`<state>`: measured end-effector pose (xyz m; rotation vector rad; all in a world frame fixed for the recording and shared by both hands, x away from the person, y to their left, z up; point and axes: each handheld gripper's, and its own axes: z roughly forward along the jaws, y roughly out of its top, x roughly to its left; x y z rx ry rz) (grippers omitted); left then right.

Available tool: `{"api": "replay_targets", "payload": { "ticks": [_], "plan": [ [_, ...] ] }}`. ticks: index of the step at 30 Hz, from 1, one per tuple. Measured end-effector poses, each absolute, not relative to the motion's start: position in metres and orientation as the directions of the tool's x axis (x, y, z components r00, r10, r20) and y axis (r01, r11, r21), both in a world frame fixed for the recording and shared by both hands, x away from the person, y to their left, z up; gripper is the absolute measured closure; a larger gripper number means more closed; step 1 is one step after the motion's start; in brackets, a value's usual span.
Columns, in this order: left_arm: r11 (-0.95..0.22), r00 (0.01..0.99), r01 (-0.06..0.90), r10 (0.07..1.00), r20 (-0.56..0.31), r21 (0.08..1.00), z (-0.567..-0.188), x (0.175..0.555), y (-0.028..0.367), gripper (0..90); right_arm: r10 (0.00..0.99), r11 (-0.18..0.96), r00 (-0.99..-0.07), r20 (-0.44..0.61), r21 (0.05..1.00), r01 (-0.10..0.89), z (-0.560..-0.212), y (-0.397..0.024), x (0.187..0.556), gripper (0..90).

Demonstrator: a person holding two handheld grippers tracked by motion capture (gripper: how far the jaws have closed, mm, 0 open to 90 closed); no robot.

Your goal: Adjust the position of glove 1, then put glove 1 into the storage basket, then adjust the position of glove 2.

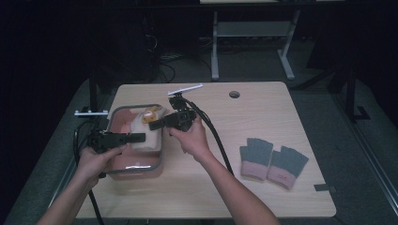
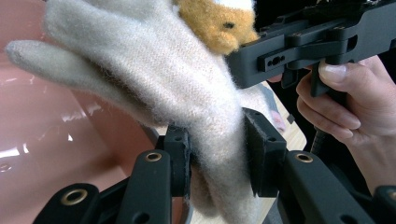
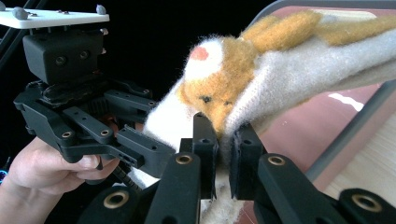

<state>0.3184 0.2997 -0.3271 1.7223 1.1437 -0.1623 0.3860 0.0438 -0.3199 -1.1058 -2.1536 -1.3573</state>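
**Cream glove stretched between both grippers above the pink tub**

The landmark is the pink tub (image 1: 123,165), which stands on the left part of the tabletop (image 1: 263,112). The cream glove (image 1: 143,134) with its orange plush animal patch (image 1: 151,114) hangs over the tub's right half, clear of the floor of the tub as far as the high view shows.

The left gripper (image 1: 141,137) comes in from the tub's left side and has its jaws pinched onto the glove's body; the left gripper view shows the knit squeezed between the two pads, with the fingers of the glove fanning up and away over the tub's interior. The right gripper (image 1: 154,125) reaches in over the tub's right rim and has its jaws pressed tight on the glove's edge just below the plush patch, as the right gripper view shows.

So the glove's long axis runs roughly from the tub's near-left toward its far-right rim, slung between the two grips, which sit close to each other. Both hands are equally engaged; neither is nearer in any useful sense. Any coming move, I judge, depends on keeping that span from sagging.

A grey-and-pink pair of fingerless gloves (image 1: 272,161) lies well to the right of the tub.
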Motion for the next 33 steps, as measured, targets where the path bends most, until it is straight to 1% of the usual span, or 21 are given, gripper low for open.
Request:
{"api": "replay_targets", "payload": {
  "ticks": [20, 33],
  "plan": [
    [-0.003, 0.5, 0.762, 0.637, -0.586, 0.647, -0.332, 0.315, 0.329, 65.1, 0.393, 0.262, -0.635, 0.666, 0.581, 0.771, -0.327, 0.077, 0.393, 82.6],
    [0.011, 0.467, 0.786, 0.646, -0.604, 0.619, -0.343, 0.323, 0.342, 65.2, 0.377, 0.271, -0.614, 0.693, 0.551, 0.789, -0.343, 0.092, 0.406, 82.6]
  ]
}}
